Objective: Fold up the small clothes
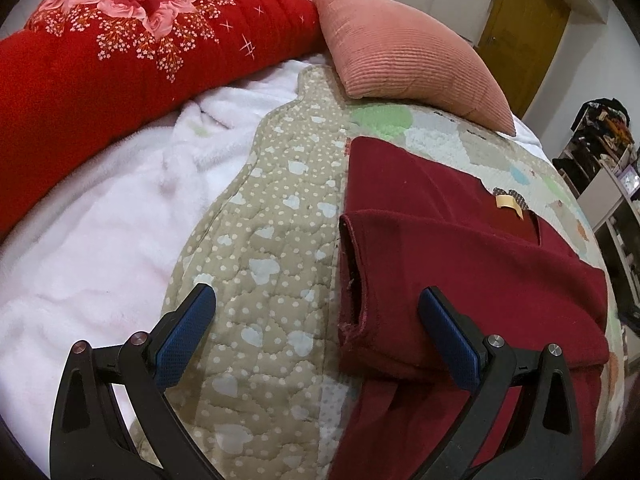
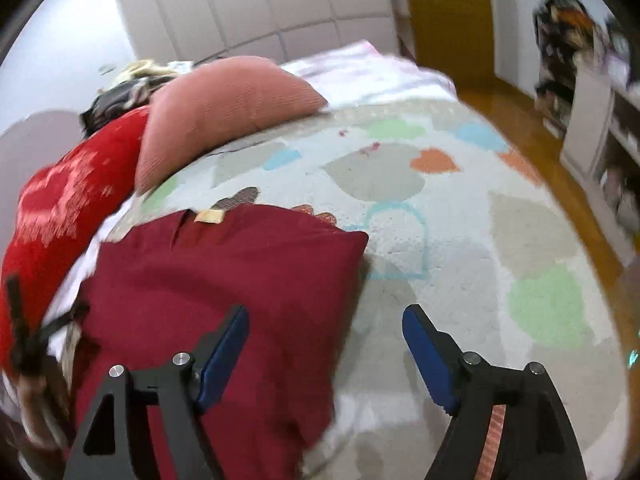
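A dark red garment (image 1: 460,256) lies partly folded on the quilted bed cover, with a tan neck label (image 1: 510,205) near its far edge. My left gripper (image 1: 316,300) is open and empty, hovering over the garment's left edge, one finger over the quilt border and one over the cloth. In the right wrist view the same garment (image 2: 224,280) lies at the lower left. My right gripper (image 2: 326,318) is open and empty above the garment's right edge, its left finger over the cloth and its right finger over the cover.
A pink ribbed pillow (image 1: 404,48) and a red floral quilt (image 1: 120,52) lie at the bed's far side. A white fleece blanket (image 1: 100,240) covers the left. The patchwork cover (image 2: 460,240) spreads right. Wooden floor (image 2: 532,128) and shelves (image 2: 600,128) stand beyond the bed edge.
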The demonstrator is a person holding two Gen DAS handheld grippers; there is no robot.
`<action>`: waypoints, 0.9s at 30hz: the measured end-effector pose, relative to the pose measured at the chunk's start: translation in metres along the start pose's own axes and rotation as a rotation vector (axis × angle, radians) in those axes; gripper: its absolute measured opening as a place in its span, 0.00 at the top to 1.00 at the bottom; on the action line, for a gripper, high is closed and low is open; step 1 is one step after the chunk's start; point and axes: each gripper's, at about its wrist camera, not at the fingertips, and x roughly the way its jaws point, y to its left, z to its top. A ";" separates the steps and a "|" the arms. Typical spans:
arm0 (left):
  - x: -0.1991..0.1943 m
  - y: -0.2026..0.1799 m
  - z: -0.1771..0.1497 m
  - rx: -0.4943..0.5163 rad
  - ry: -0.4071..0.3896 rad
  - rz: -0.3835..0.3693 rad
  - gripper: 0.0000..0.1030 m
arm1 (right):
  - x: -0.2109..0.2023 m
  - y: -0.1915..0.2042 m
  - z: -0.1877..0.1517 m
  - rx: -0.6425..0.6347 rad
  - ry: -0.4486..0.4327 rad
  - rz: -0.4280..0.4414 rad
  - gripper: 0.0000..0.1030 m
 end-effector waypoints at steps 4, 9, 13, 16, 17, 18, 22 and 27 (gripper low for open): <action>0.001 -0.006 0.003 0.005 0.001 -0.004 0.01 | 0.040 0.016 0.007 -0.059 0.067 -0.009 0.82; 0.001 -0.017 0.007 0.051 -0.014 -0.012 0.01 | 0.021 0.007 0.027 -0.078 -0.069 -0.077 0.94; 0.014 -0.018 0.004 0.055 0.033 0.000 0.01 | 0.037 -0.021 0.021 -0.051 -0.042 -0.218 1.00; 0.015 -0.014 0.005 0.035 0.032 -0.002 0.01 | 0.024 -0.028 0.013 -0.001 -0.032 -0.129 0.99; 0.015 -0.014 0.004 0.033 0.033 0.000 0.01 | 0.011 -0.020 0.010 -0.024 -0.060 -0.103 0.99; 0.016 -0.014 0.003 0.035 0.037 0.001 0.01 | 0.000 -0.010 0.006 -0.051 -0.072 -0.058 0.99; 0.015 -0.017 0.001 0.051 0.038 0.015 0.01 | -0.015 0.044 -0.015 -0.223 -0.035 0.054 0.98; 0.016 -0.019 -0.002 0.074 0.058 0.020 0.01 | 0.017 0.032 -0.057 -0.265 0.131 -0.023 0.98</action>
